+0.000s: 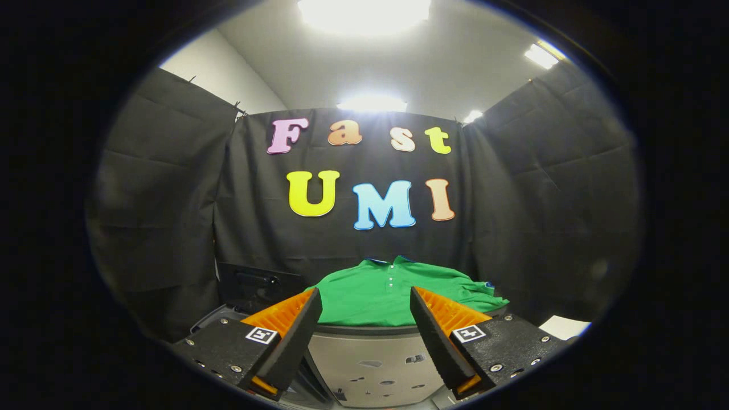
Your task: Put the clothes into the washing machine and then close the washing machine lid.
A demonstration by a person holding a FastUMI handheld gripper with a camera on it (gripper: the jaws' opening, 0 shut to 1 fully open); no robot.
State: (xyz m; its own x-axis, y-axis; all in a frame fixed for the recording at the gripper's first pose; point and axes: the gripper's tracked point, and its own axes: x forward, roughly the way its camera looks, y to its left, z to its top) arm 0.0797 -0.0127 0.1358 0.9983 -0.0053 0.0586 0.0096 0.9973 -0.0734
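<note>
A green polo shirt (379,296) lies spread flat on a surface just beyond the washing machine's open drum (370,359), right ahead of my fingertips. The drum's pale perforated inner wall shows between and below my fingers. My gripper (365,302) hovers over the drum mouth, open, with a wide gap between the two fingers and nothing held. The shirt's collar and button placket face me, and one sleeve trails off to the right. A dark panel (256,287), possibly the raised lid, stands at the back left of the machine.
Black cloth walls close the booth behind and on both sides. A white sheet (564,327) lies at the right, beyond the right finger. Bright ceiling lights shine overhead.
</note>
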